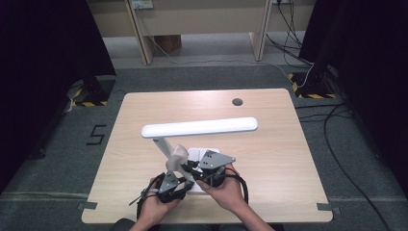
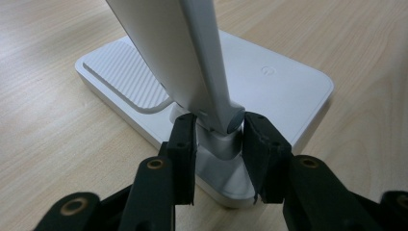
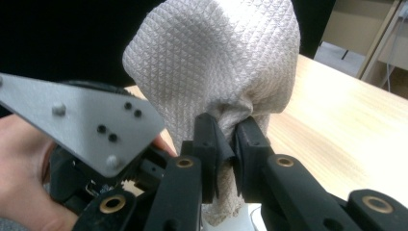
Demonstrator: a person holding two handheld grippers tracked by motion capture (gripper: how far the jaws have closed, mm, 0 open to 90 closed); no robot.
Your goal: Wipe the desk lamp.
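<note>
Nearest you, your left gripper is clamped on the hinge at the foot of the desk lamp, one pad on each side of the joint where the slanted arm meets the lamp's base, pinning it to the tabletop. Right beside that hinge, your right gripper is pinched tight on a bunched cream cloth, with the loose fabric ballooning above the pads. From the high view the cloth sits against the lower part of the lamp's arm, just above the base, and the gripper's grey plate hangs over the base

My read: you're in the wiping step, one hand steadying the lamp, the other carrying the cloth along it. The next move looks like a slow drag of the cloth up the arm towards the long white lamp head, which stretches out level beyond the base. Keep the left clamp firm, because a sideways push on that arm could tip or fold the lamp at the hinge

Count: two grippers, one lamp, one cloth. Beyond the lamp head, one small dark round hole sits near the far edge of the tabletop
</note>
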